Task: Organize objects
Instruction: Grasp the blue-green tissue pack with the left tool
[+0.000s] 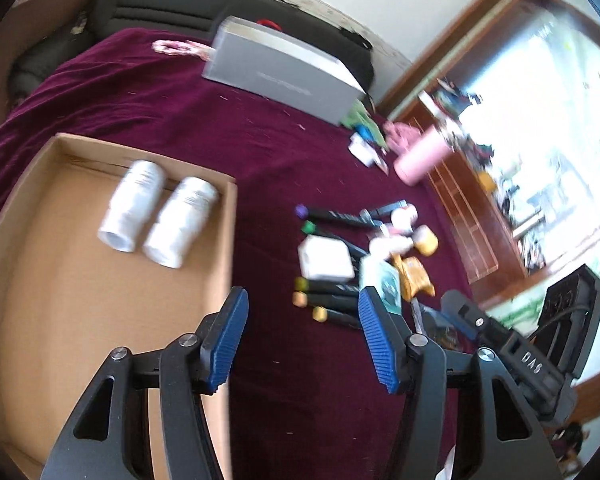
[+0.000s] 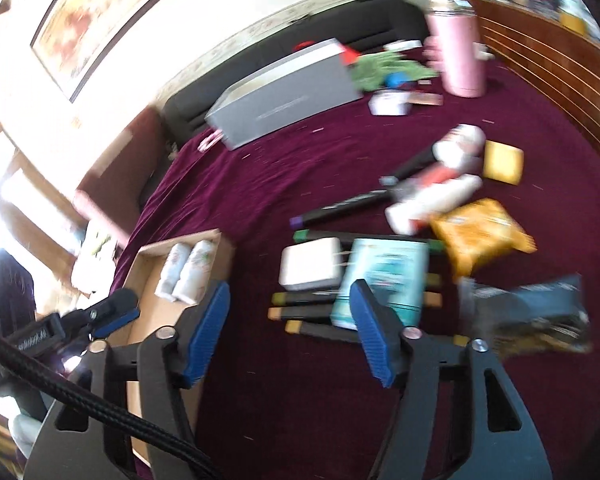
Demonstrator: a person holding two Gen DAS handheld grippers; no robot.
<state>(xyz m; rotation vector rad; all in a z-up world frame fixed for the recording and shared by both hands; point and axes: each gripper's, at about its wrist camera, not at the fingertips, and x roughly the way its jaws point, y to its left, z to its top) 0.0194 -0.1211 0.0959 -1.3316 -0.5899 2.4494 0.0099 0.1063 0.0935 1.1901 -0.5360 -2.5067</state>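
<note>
A cardboard tray [image 1: 40, 280] lies on the maroon cloth with two white bottles [image 1: 156, 210] side by side in its far part; the right wrist view shows the tray [image 2: 148, 268] at left. To its right is a heap of markers [image 1: 332, 296], a white block [image 1: 326, 258], a teal packet [image 2: 384, 280], an orange packet [image 2: 480, 232] and small white bottles [image 2: 436, 200]. My left gripper [image 1: 302, 332] hangs open over the cloth at the tray's right wall, empty. My right gripper [image 2: 290, 324] is open and empty, just short of the markers.
A grey box [image 1: 284, 70] lies at the far side of the cloth, beside a black cushion [image 1: 172, 4]. A pink flask [image 2: 458, 52] stands near a wooden ledge [image 2: 548, 68]. A dark packet [image 2: 532, 312] lies at the right. Small clutter [image 1: 368, 140] sits by the grey box.
</note>
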